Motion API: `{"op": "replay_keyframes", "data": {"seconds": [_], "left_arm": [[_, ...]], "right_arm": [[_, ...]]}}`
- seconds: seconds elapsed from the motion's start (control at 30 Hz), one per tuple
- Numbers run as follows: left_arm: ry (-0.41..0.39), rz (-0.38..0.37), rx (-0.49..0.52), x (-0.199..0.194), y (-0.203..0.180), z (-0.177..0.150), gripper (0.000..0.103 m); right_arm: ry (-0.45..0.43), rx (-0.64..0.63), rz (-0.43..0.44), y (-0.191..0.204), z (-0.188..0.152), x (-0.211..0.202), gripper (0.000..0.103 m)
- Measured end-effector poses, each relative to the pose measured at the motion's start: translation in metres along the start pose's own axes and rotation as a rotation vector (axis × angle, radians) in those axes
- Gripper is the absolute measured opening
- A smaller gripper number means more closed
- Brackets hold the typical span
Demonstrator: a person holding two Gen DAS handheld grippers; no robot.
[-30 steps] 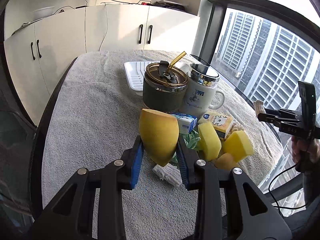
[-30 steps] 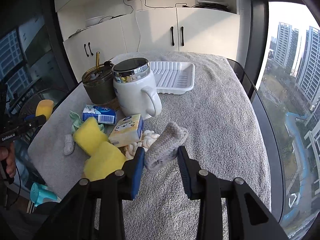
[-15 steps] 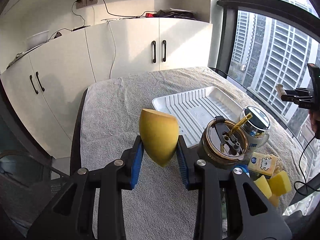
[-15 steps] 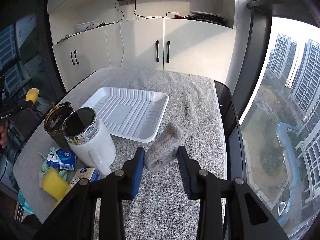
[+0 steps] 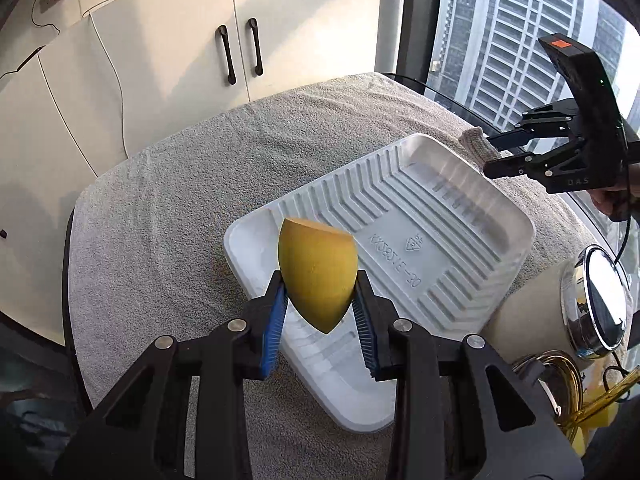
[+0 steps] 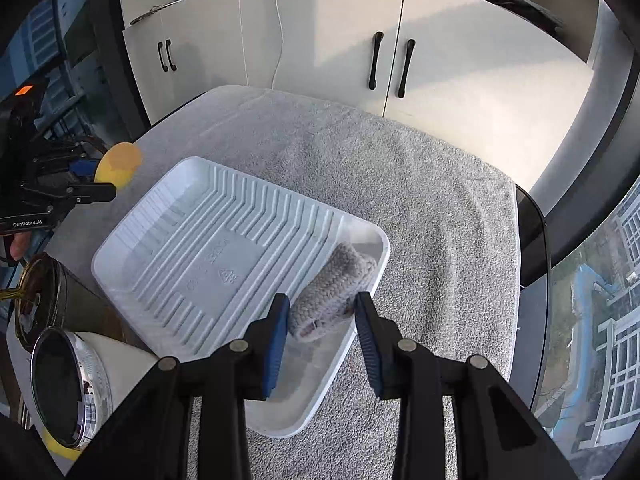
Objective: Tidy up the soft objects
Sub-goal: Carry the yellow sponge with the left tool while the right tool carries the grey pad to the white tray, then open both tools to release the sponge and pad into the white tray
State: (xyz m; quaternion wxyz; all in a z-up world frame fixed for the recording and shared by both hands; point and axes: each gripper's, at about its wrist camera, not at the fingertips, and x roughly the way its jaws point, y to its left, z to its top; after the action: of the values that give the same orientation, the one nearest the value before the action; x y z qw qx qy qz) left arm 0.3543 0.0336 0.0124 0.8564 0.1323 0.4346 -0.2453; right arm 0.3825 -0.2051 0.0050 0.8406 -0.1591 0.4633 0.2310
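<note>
Biggest thing here is the desk [image 5: 168, 184], covered with a grey terry towel [image 6: 432, 184], white cabinets [image 5: 200, 52] behind it and a big window [image 5: 500, 32] off to the side.

On the towel sits a white ribbed plastic tray [image 5: 448, 216], nothing lying in it as far as I can see. Right beside the tray's near corner there's a white mug [image 6: 120, 360] with a shiny chrome lid [image 5: 600, 300], tipped in these views by the fisheye, and next to that a dark cup [image 6: 36, 296] with a gold rim and a gold straw.

Left tongs [image 5: 320, 336] are clamped on a yellow teardrop sponge [image 5: 316, 276], pointy end down, held up over the tray's near end, not touching it from what I can tell. The right view shows the same sponge [image 6: 118, 164] poking out at the tray's left edge.

Right tongs [image 6: 322, 332] are clamped on a small grey knitted piece [image 6: 332, 292], rolled up, hanging over the tray's right corner. Can't tell whether it touches the tray. In the left view its tip [image 5: 476, 144] sticks out just past the tray's far edge.

Bits of yellow sponge [image 6: 56, 446] peek out under the mug.
</note>
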Motion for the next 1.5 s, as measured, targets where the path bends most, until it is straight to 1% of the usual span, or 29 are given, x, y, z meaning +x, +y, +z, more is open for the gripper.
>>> {"op": "replay_keyframes", "data": {"seconds": [0.17,0.33,0.43,0.47,0.6,0.73,0.93,1.0,1.03,1.07,1.1,1.13,1.17,1.23,1.27,1.3,1.33,1.5], "left_arm": [[0.050,-0.015,0.001,0.031,0.003,0.000,0.030],[0.071,-0.034,-0.003,0.046,0.005,-0.004,0.031],[0.088,-0.029,-0.004,0.055,0.004,-0.007,0.032],[0.090,-0.028,-0.009,0.056,0.005,-0.008,0.033],[0.085,-0.024,-0.026,0.058,0.006,-0.010,0.034],[0.085,-0.011,-0.017,0.059,0.003,-0.009,0.034],[0.079,-0.014,-0.022,0.058,0.004,-0.009,0.037],[0.069,-0.021,-0.024,0.057,0.004,-0.008,0.047],[0.060,-0.024,-0.025,0.055,0.004,-0.008,0.050],[0.051,-0.026,-0.026,0.054,0.004,-0.007,0.055],[0.047,-0.022,-0.029,0.052,0.005,-0.006,0.064],[0.040,-0.022,-0.035,0.051,0.006,-0.005,0.066],[0.035,-0.027,-0.044,0.049,0.008,-0.004,0.067],[0.032,-0.022,-0.052,0.046,0.011,-0.003,0.067],[0.029,-0.022,-0.055,0.044,0.012,-0.003,0.069],[0.024,-0.020,-0.059,0.043,0.012,-0.002,0.074],[0.018,-0.019,-0.061,0.041,0.013,-0.001,0.075],[-0.008,-0.032,-0.087,0.032,0.018,0.002,0.075]], "right_arm": [[0.041,-0.031,0.020,0.005,0.004,0.032,0.037],[0.061,-0.044,0.034,0.006,0.003,0.048,0.037],[0.078,-0.054,0.031,0.009,0.001,0.058,0.037],[0.075,-0.054,0.031,0.009,0.000,0.059,0.037],[0.064,-0.052,0.031,0.010,0.000,0.059,0.037],[0.059,-0.062,0.016,0.013,-0.001,0.060,0.038],[0.049,-0.057,0.002,0.014,-0.004,0.058,0.040],[0.041,-0.054,-0.002,0.014,-0.004,0.056,0.040],[0.034,-0.051,-0.004,0.013,-0.004,0.055,0.041],[0.027,-0.048,-0.003,0.013,-0.004,0.053,0.043],[0.018,-0.043,0.002,0.012,-0.003,0.050,0.046],[0.009,-0.040,0.003,0.012,-0.003,0.048,0.048],[0.002,-0.040,-0.001,0.011,-0.003,0.046,0.049],[-0.006,-0.039,-0.003,0.011,-0.002,0.044,0.049],[-0.010,-0.038,-0.004,0.010,-0.001,0.042,0.049],[-0.015,-0.037,-0.006,0.010,-0.001,0.041,0.049],[-0.019,-0.035,-0.005,0.009,-0.001,0.040,0.049],[-0.053,-0.009,-0.004,0.003,-0.002,0.026,0.050]]}}
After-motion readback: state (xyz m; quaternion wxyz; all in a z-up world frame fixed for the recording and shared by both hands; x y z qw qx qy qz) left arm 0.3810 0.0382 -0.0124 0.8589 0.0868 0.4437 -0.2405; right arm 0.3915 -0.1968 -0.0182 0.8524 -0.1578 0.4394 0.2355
